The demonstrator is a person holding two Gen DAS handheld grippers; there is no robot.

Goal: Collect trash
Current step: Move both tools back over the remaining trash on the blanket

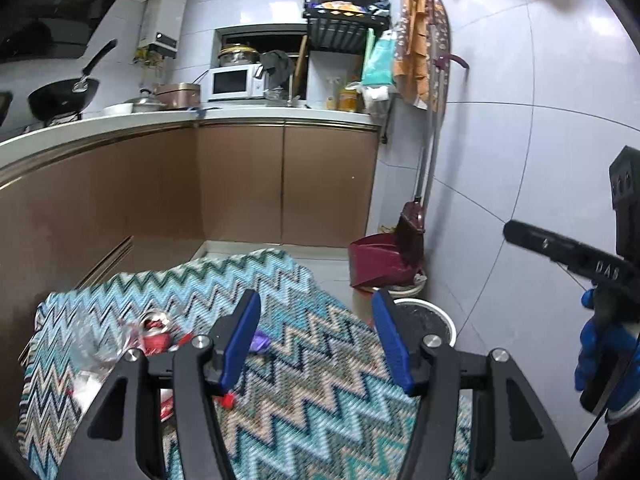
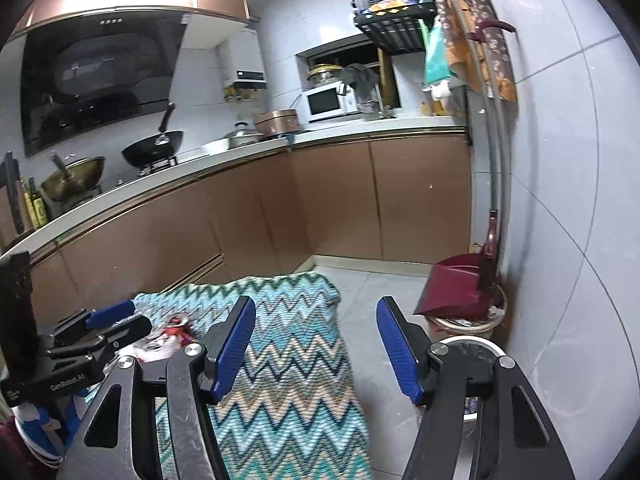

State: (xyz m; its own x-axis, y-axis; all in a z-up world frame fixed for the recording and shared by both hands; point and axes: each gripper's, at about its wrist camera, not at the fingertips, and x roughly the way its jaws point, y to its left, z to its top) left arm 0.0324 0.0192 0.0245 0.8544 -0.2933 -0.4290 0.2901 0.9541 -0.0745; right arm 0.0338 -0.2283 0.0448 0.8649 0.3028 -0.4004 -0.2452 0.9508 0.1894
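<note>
Trash lies on a zigzag-patterned cloth (image 1: 320, 400): a crushed red can (image 1: 154, 332), a clear plastic wrapper (image 1: 94, 346), a purple wrapper (image 1: 262, 340) and a small red scrap (image 1: 228, 400). My left gripper (image 1: 316, 316) hovers open above the cloth, just right of that litter, with nothing between its blue pads. A white-rimmed bin (image 1: 436, 318) with a dark liner stands on the floor to the right. My right gripper (image 2: 316, 344) is open and empty over the cloth's right edge, with the bin (image 2: 476, 346) below its right finger. In the right wrist view the left gripper (image 2: 120, 322) shows beside the can (image 2: 176, 322).
A maroon dustpan (image 1: 376, 264) and broom (image 1: 412, 228) lean in the corner behind the bin. Brown cabinets (image 1: 240, 184) under a white counter run along the back and left. A tiled wall (image 1: 520, 160) closes the right side. A blue-gloved hand (image 1: 600, 348) holds the right gripper.
</note>
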